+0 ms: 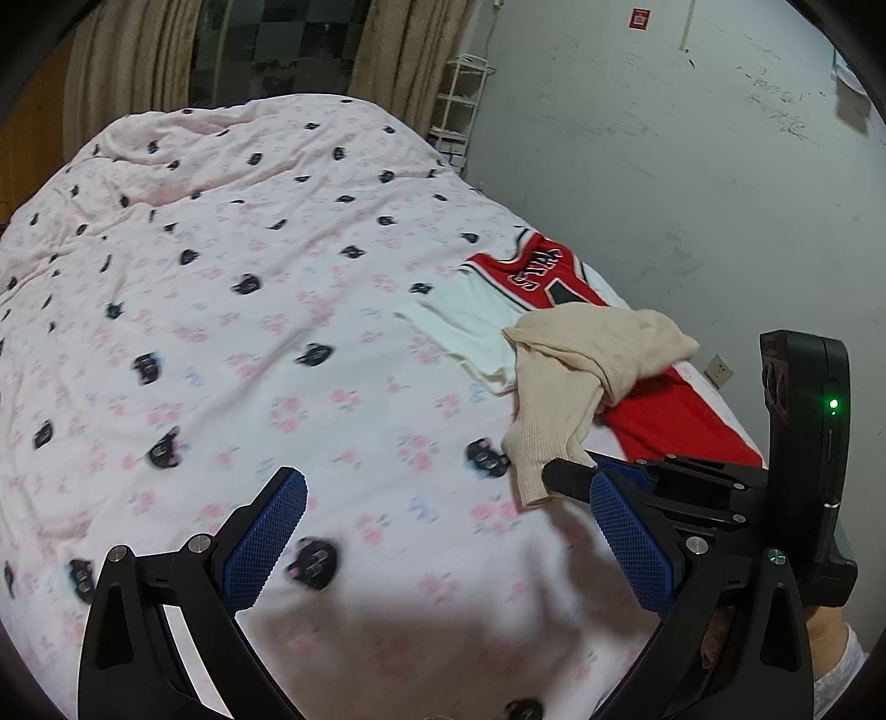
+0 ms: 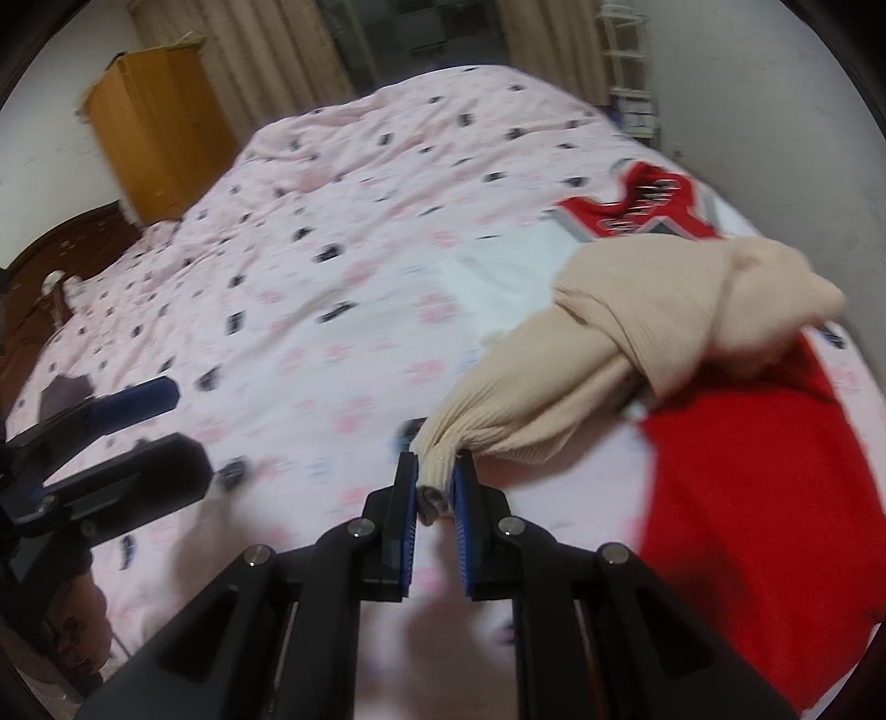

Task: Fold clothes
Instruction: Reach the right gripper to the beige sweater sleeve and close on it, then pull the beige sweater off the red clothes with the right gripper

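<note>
Beige and soft, the knit sweater point(image 2: 637, 354) lies in a bunched heap on the bed point(image 2: 343, 232), up ahead and to the right of the right gripper point(image 2: 434, 487). One end of it, a ribbed cuff, is pinched tight between the right gripper's blue pads point(image 2: 460, 531), and the jaws are almost together on it. From the jaws the sweater stretches away up and to the right. Part of it rests on a red jersey point(image 2: 764, 498) that lies flat on the bed, to the right of the right gripper's jaws. A white piece of clothing point(image 2: 498, 277) lies flat past the jaws, just beside the jersey and partly under the sweater. The left gripper point(image 1: 443, 531) hovers over the pink bed cover, and its jaws are wide apart with nothing between them. In the left wrist view the sweater point(image 1: 587, 360) is ahead and to the right of those jaws, and the right gripper point(image 1: 576, 479) shows there as a black finger touching the hanging cuff. Far beyond both jaws stand tan curtains point(image 2: 266, 50) and a wooden cabinet point(image 2: 160, 138).
</note>
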